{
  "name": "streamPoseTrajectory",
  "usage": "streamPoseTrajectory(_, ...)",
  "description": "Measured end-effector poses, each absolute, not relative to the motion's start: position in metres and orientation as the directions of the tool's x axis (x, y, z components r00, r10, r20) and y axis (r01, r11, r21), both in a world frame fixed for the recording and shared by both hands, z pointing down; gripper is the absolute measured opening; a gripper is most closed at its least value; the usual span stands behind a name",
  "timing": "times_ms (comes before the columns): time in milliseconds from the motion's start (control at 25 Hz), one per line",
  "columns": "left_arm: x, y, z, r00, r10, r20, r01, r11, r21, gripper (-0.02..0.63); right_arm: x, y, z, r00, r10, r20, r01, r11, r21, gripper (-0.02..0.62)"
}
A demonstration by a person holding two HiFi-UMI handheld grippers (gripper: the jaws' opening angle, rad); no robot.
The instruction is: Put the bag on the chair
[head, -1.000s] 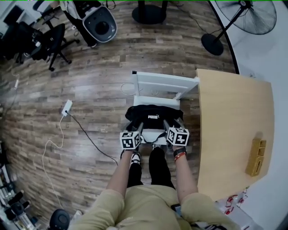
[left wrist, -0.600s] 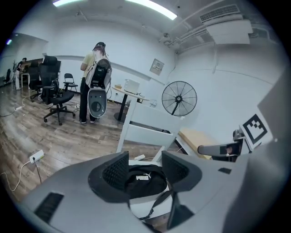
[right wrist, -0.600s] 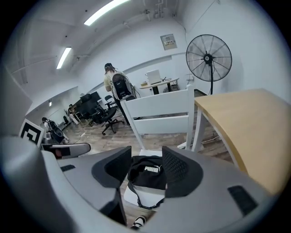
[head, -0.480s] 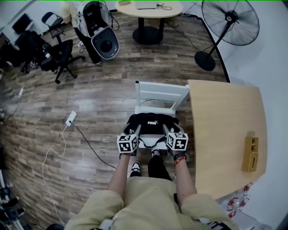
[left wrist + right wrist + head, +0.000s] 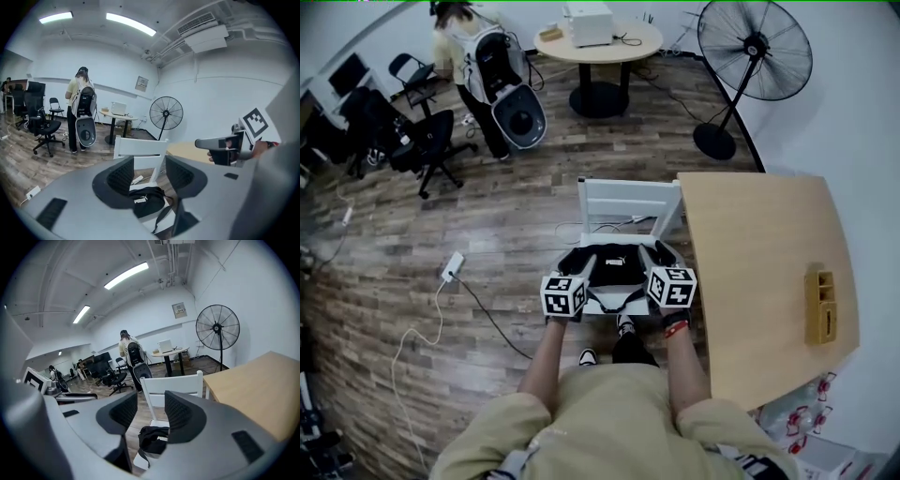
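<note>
Left claw, right claw open above bag

The bag on the chair is matt black cloth with a white printed logo. The chair looks like smooth white-painted wood. Under the chair, the floor is brown wood-grain planking with a faint sheen. Right of the chair, the bench has a pale, smooth, matt wood-look top. Beyond the chair, the fan has a black wire guard.
</note>
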State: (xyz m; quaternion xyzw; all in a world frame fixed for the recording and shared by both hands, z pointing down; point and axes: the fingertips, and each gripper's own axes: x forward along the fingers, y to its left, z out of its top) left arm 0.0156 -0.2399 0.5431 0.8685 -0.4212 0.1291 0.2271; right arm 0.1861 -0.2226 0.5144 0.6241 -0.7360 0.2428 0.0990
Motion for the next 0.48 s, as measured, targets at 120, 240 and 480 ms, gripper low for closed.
streamPoseTrajectory(120,0.019,-0.24,0.509,0.616,-0.697,0.368,-0.788,-0.553,0.272,0.202,0.189,-0.217,0.489,-0.194,-0.893,0.406,-0.969,0.11,-0.221,0.166)
streamPoseTrajectory(240,0.02,-0.238,0.475,0.625,-0.712,0.318,-0.78,-0.573,0.251,0.187,0.186,-0.209,0.466,-0.182,-0.912,0.368,-0.975,0.12,-0.186,0.149)
streamPoseTrajectory(480,0.023,-0.228,0.421,0.637,-0.736,0.231,-0.771,-0.604,0.201,0.143,0.176,-0.196,0.415,-0.181,-0.95,0.255,-0.976,0.142,-0.162,0.1)
